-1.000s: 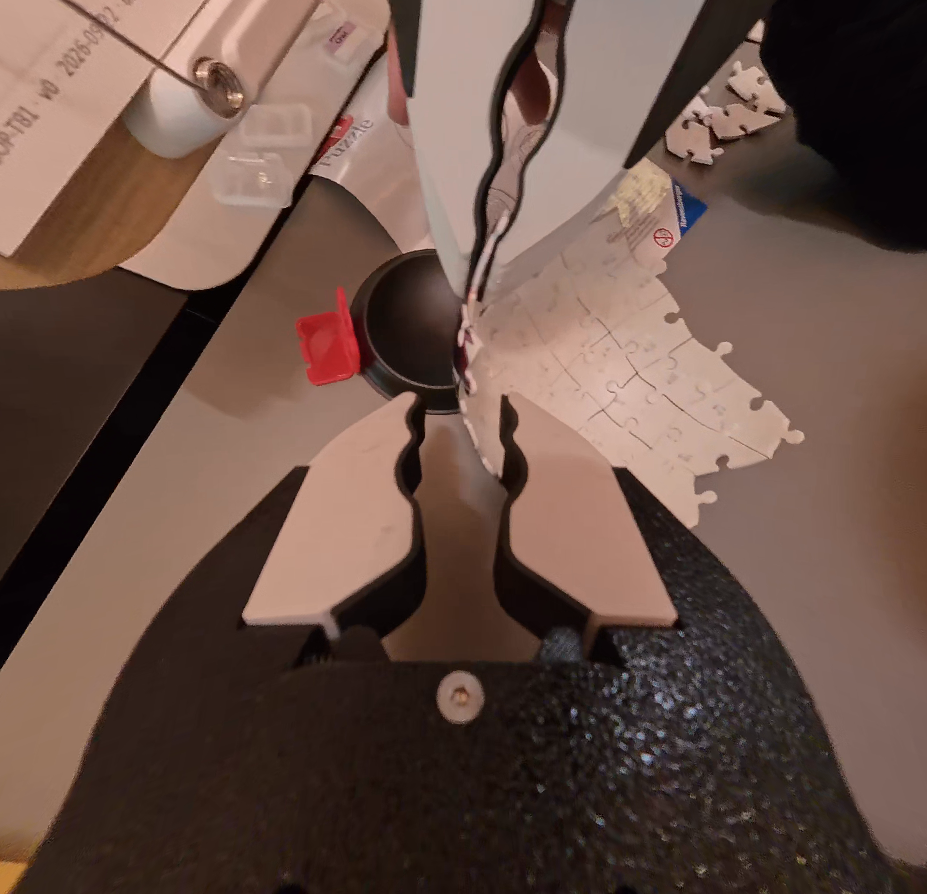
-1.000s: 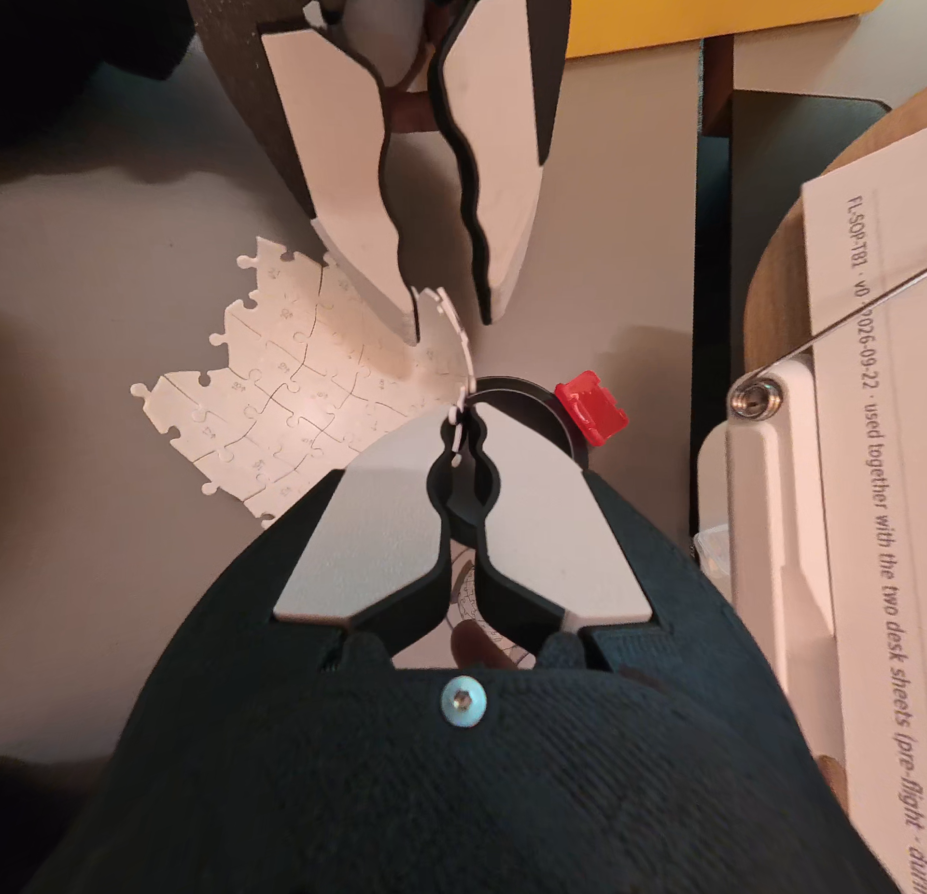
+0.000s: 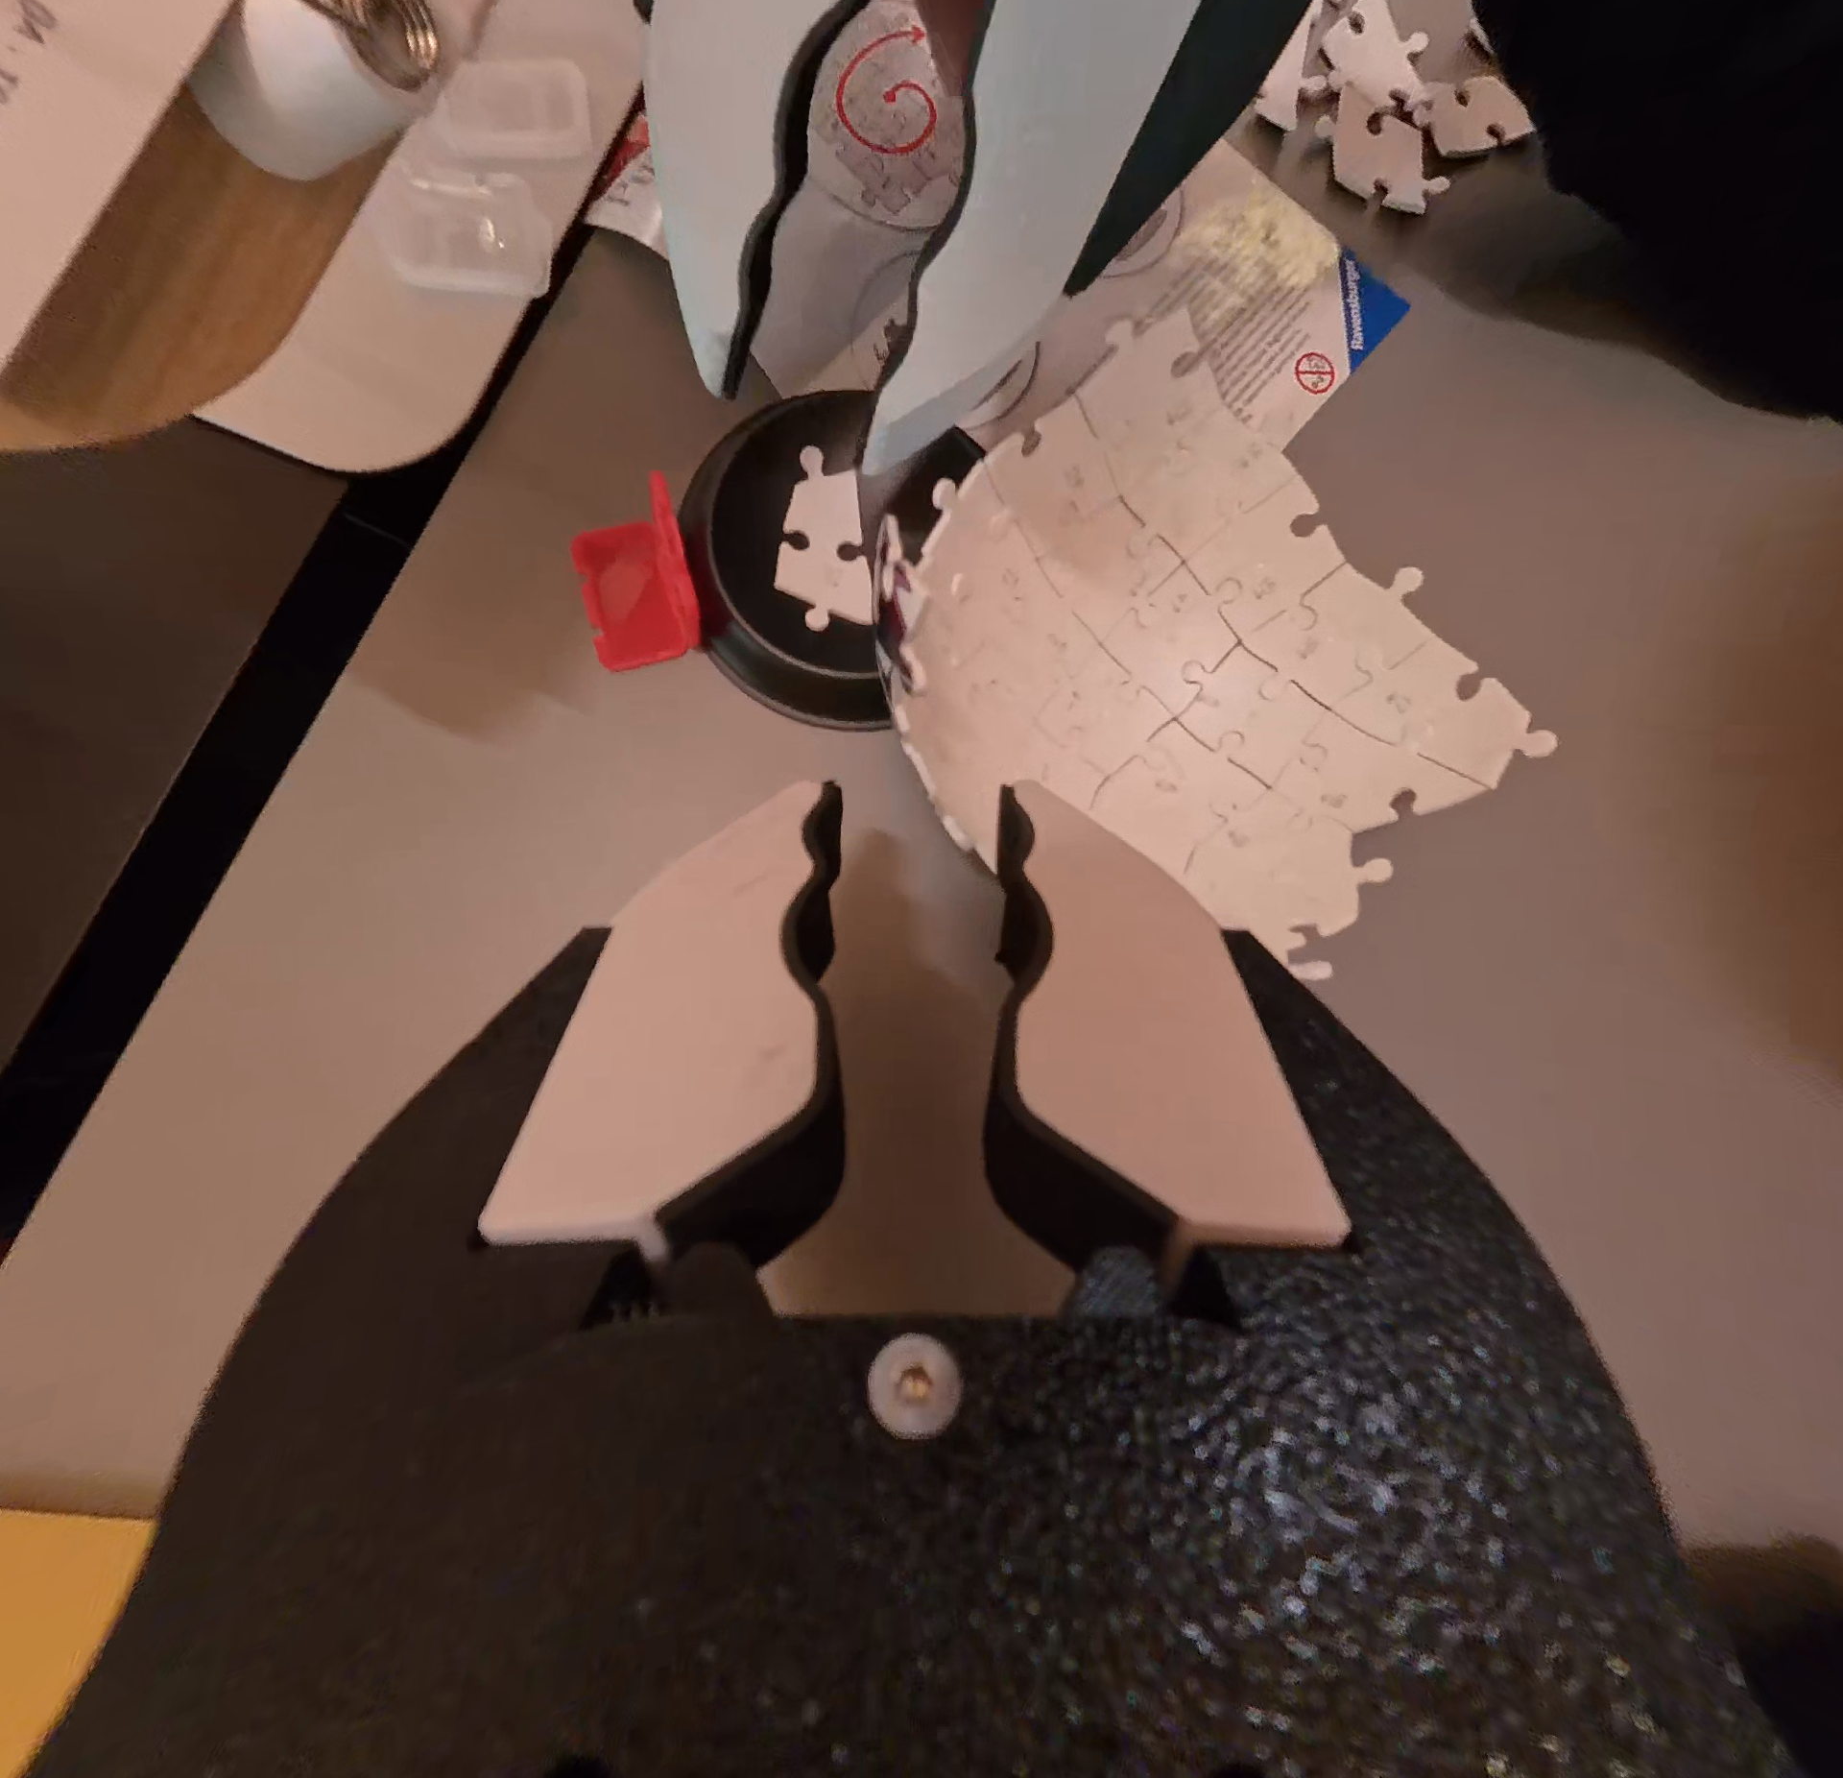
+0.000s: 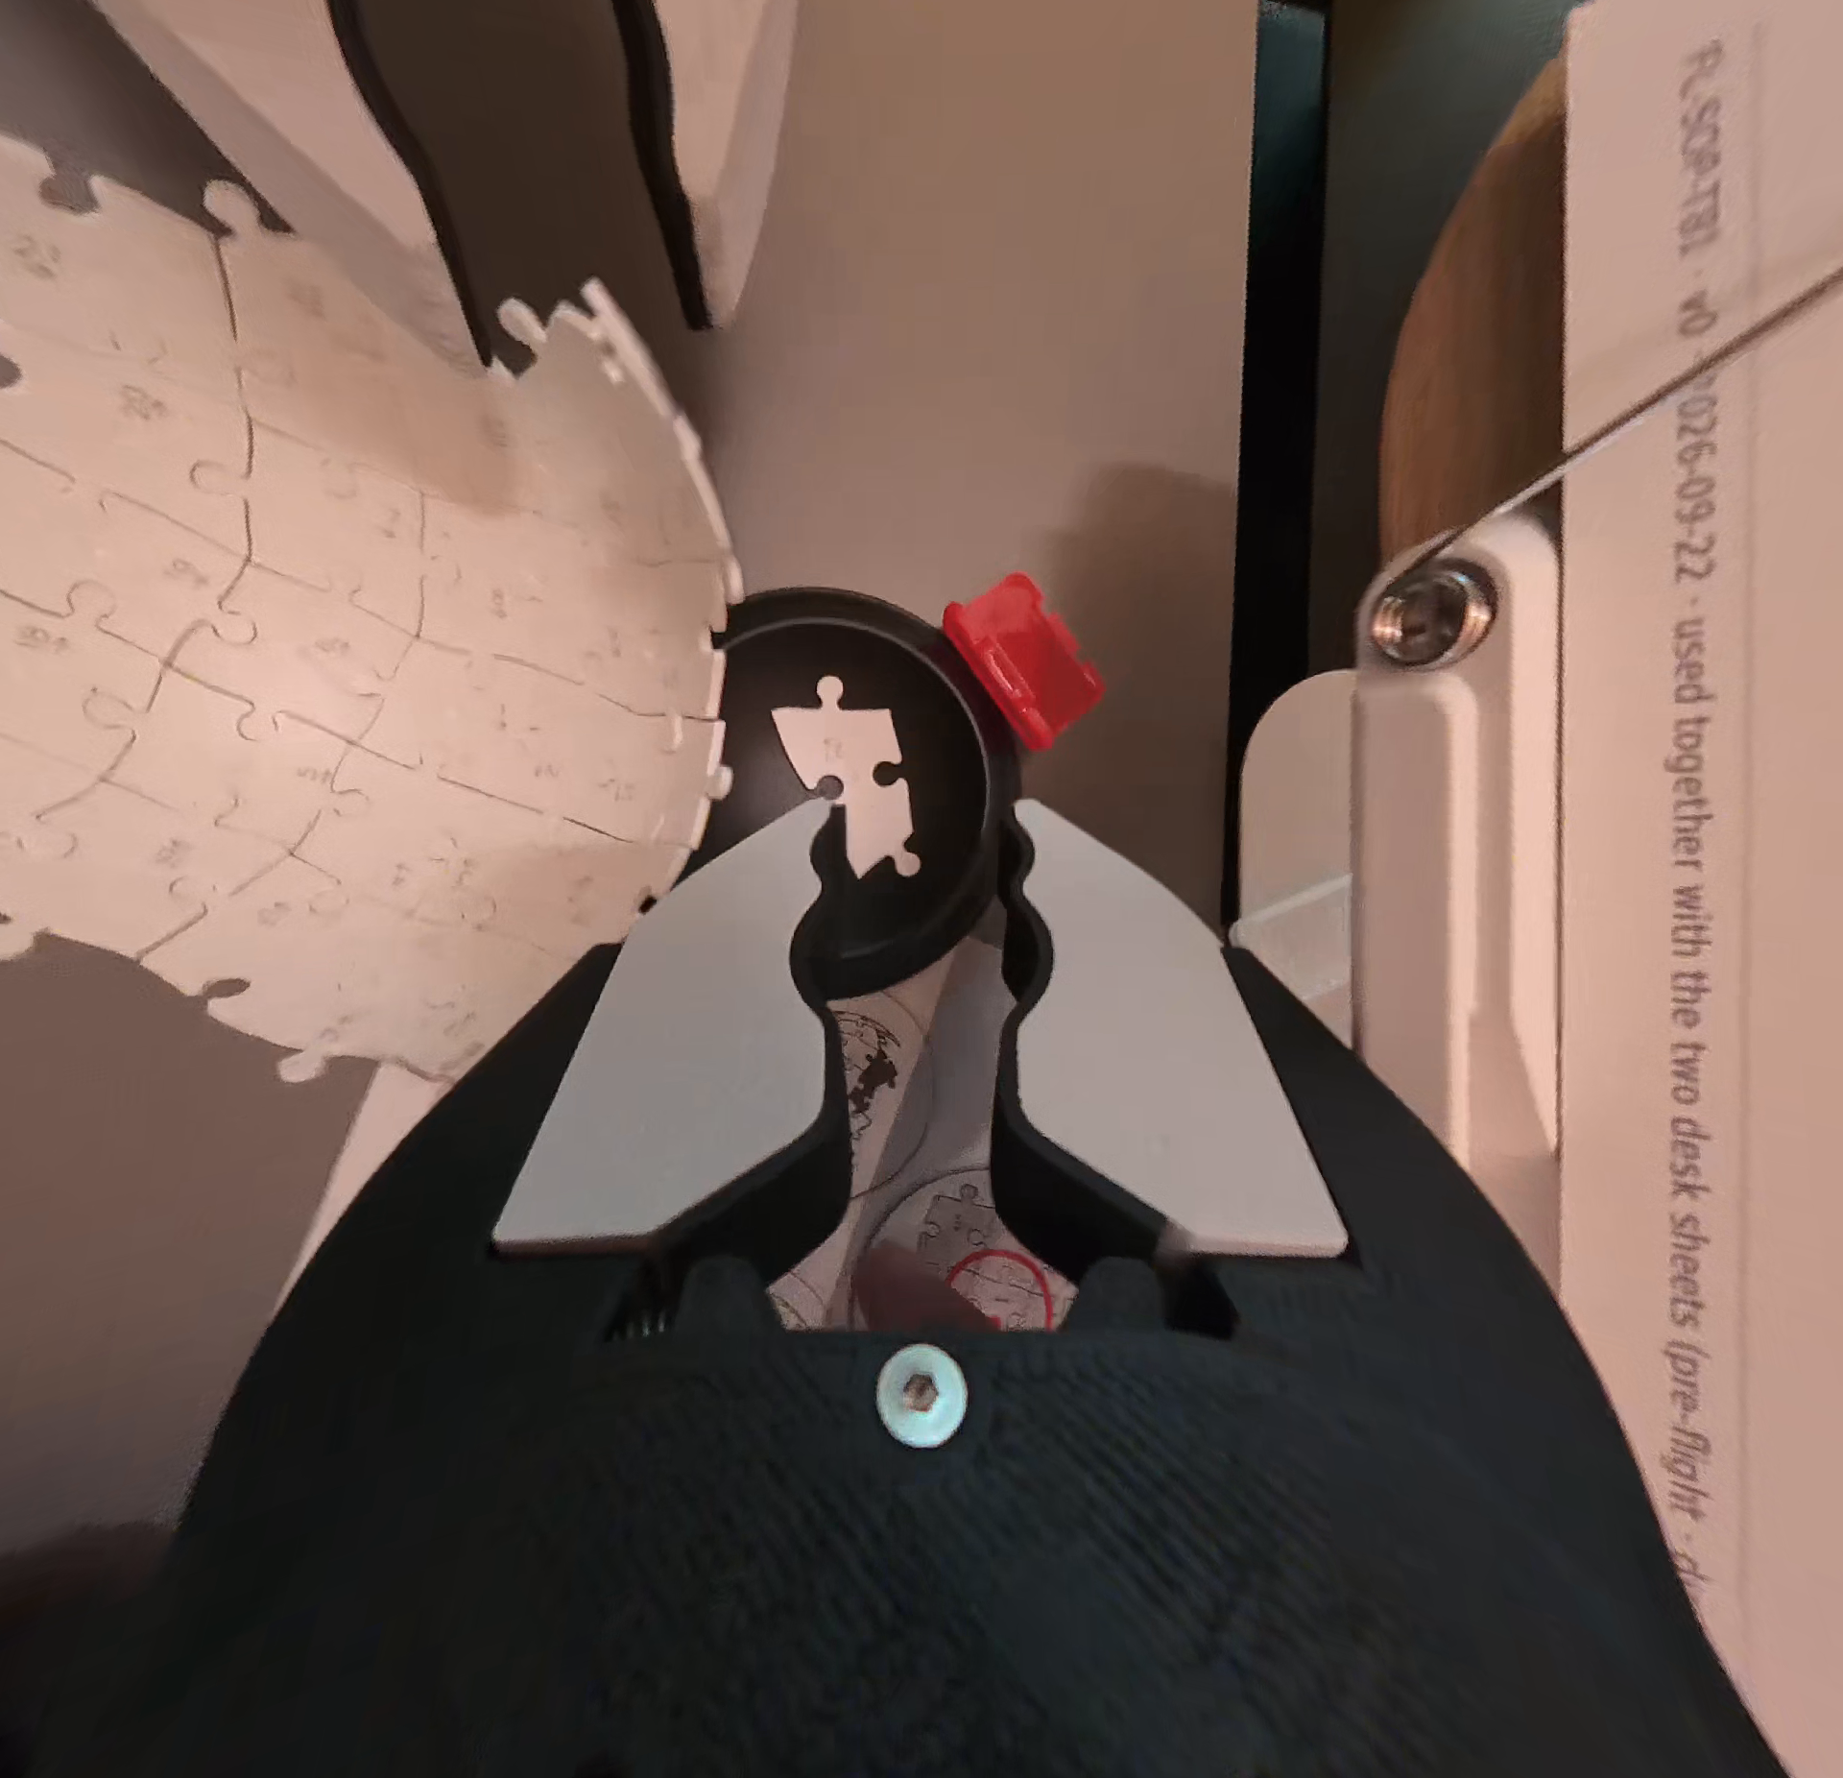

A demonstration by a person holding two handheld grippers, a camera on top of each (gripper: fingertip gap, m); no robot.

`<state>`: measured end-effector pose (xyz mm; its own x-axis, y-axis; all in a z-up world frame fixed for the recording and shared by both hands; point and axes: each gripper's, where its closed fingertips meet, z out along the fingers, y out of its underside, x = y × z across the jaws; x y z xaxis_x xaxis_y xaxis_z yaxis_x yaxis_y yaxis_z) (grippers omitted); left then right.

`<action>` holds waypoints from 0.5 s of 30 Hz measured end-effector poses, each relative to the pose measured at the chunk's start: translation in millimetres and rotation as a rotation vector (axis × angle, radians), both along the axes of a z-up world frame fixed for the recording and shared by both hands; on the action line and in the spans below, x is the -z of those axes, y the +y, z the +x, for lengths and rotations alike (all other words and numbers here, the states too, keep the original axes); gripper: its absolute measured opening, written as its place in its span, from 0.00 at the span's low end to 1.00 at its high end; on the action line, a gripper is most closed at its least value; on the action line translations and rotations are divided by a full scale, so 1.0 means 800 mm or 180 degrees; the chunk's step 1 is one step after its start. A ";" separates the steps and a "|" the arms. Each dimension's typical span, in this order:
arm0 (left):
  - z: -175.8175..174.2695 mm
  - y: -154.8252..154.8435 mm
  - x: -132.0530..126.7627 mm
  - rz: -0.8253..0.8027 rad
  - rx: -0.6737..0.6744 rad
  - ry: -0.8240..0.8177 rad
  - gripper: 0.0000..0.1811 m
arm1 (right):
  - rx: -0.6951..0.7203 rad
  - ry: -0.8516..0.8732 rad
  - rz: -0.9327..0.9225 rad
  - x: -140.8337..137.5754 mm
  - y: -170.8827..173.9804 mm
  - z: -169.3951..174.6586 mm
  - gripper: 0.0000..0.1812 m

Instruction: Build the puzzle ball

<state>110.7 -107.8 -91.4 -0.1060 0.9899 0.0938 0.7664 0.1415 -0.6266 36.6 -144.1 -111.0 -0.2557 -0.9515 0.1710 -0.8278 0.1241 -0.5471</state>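
The loose puzzle piece (image 4: 856,778) lies white side up inside the black round stand (image 4: 962,837), and the curved shell of joined pieces (image 3: 1197,653) rests on the counter (image 3: 1496,1032) with its toothed edge against the stand's rim. Neither of my tools holds anything: the right tool (image 4: 913,837) stands with its jaws apart just over the stand's near rim, and the left tool (image 3: 916,802) is likewise parted, hovering at the shell's near edge.

The worry, as I judge it, is the piece itself — thin, flat and down in a dish, so the right tool may scrape the rim or flip the piece rather than pinch it. A clumsy dip could also shove the stand, and since the shell leans on it, the shell could slide or have its joints sprung. My left tool is so near the shell's edge that a careless closing could crack a seam.

Just beside the stand sits a small red plastic clip (image 3: 633,593), touching its wall — easy to knock. An instruction leaflet (image 3: 1267,334) lies under the shell's far side, more loose pieces (image 3: 1386,124) lie well beyond it, and clear little boxes (image 3: 479,224) sit by a white mount (image 3: 299,104) at the counter's edge. The two tools face each other closely over the stand, so each crowds the other's approach.
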 end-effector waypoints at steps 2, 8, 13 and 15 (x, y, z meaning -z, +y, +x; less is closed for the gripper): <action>0.005 0.004 0.001 0.0051 0.0011 0.0003 0.16 | -0.0095 0.0143 -0.0139 0.004 -0.001 -0.005 0.18; 0.010 0.005 -0.008 0.0269 -0.0150 0.0252 0.20 | -0.0067 0.0345 -0.0130 0.005 0.002 -0.018 0.19; 0.000 -0.003 -0.021 0.0586 -0.0741 0.0414 0.20 | -0.0042 0.0248 0.0018 0.009 0.007 -0.015 0.19; 0.000 -0.003 -0.018 0.0578 -0.0871 0.0313 0.20 | -0.0046 0.0242 0.0071 0.014 0.008 -0.015 0.19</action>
